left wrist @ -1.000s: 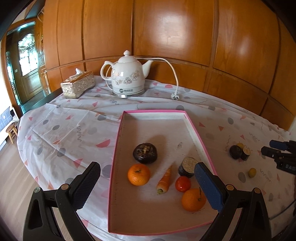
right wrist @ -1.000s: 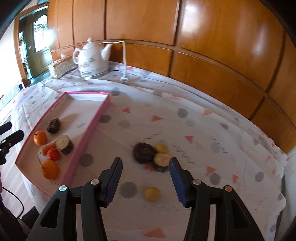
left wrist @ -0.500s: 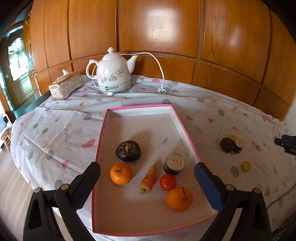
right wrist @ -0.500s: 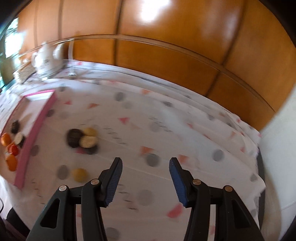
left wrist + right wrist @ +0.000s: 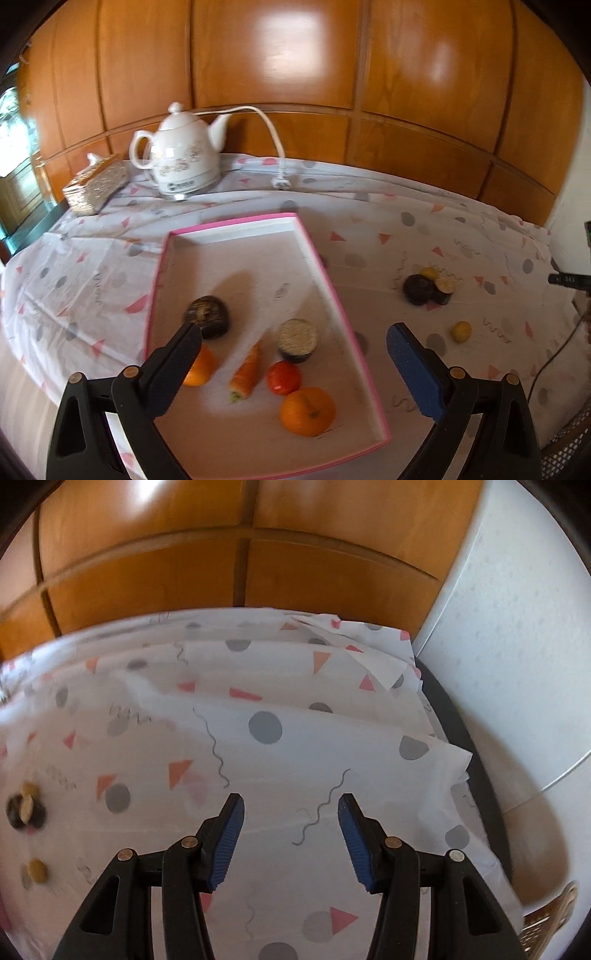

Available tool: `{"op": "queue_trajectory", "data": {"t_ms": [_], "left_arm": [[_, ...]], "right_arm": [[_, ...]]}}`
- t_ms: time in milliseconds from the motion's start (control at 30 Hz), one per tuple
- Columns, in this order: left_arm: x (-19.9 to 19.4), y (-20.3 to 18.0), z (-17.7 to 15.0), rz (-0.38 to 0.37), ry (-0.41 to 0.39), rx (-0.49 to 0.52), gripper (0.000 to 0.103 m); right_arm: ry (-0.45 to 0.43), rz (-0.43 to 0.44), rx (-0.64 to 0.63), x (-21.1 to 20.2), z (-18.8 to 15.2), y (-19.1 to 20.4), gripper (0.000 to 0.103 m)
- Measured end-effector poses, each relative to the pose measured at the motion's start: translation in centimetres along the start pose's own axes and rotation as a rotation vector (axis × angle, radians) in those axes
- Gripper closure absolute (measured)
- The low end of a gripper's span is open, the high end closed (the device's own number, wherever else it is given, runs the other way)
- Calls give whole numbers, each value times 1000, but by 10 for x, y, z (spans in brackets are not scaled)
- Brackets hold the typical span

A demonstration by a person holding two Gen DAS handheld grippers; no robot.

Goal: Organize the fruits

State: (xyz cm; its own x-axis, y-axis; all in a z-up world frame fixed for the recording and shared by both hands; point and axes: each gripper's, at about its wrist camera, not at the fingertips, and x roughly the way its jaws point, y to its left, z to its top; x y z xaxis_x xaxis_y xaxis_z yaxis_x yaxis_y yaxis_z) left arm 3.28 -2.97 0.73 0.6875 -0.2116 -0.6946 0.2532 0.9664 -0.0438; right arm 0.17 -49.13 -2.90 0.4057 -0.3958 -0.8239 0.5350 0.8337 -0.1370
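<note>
The left gripper (image 5: 291, 365) hangs with its jaws spread wide and nothing between them, low over the near end of the pink-rimmed tray (image 5: 343, 321). Just beyond its left finger sits an orange (image 5: 199, 369), half hidden by that finger, and a dark round fruit (image 5: 208, 319) lies a little farther out. Between the fingers lie a carrot (image 5: 245, 373), a small red fruit (image 5: 283, 377), a second orange (image 5: 307, 410) and a dark piece with a pale cut face (image 5: 297, 338).

Off to that gripper's right, on the patterned tabletop (image 5: 369, 236) outside the tray, wait the loose pieces: a tight cluster of dark and yellowish fruits (image 5: 428, 286) and, nearer, a single small yellow fruit (image 5: 461, 331).

The right gripper (image 5: 291, 838) is also released and empty, pointed at bare cloth near the table's far corner; the cluster (image 5: 26, 808) and the yellow fruit (image 5: 37, 870) sit far to its left, blurred, so their exact kind is hard to tell.

The step in hand looks like fetching a loose fruit. To do it well, the right gripper should swing left until one piece sits centred between its fingers. The lone yellow one seems the easier pick, since it stands apart from its neighbours. Descend squarely, close gently as it may roll, then carry it over the pink rim into the tray's open far half.
</note>
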Motion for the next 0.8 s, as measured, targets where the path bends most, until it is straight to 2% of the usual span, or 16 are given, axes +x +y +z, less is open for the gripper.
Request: {"op": "queue_trajectory", "data": {"t_ms": [200,433,667,800], "left_arm": [[26,-35,12,-85,60,43,11],[59,-69,17,-145,139,77,19],[91,-85,20,-191,223,64,28],[110,-90,21,-221,277,34,37]], "right_arm": [[-85,-19,-33,-15,1,4,49],[-126,-44,-69,-20,3,11,49],[-130,-40,-85,-21,3,14,49],[-134,-41,-92,-21,4,15,49]]}}
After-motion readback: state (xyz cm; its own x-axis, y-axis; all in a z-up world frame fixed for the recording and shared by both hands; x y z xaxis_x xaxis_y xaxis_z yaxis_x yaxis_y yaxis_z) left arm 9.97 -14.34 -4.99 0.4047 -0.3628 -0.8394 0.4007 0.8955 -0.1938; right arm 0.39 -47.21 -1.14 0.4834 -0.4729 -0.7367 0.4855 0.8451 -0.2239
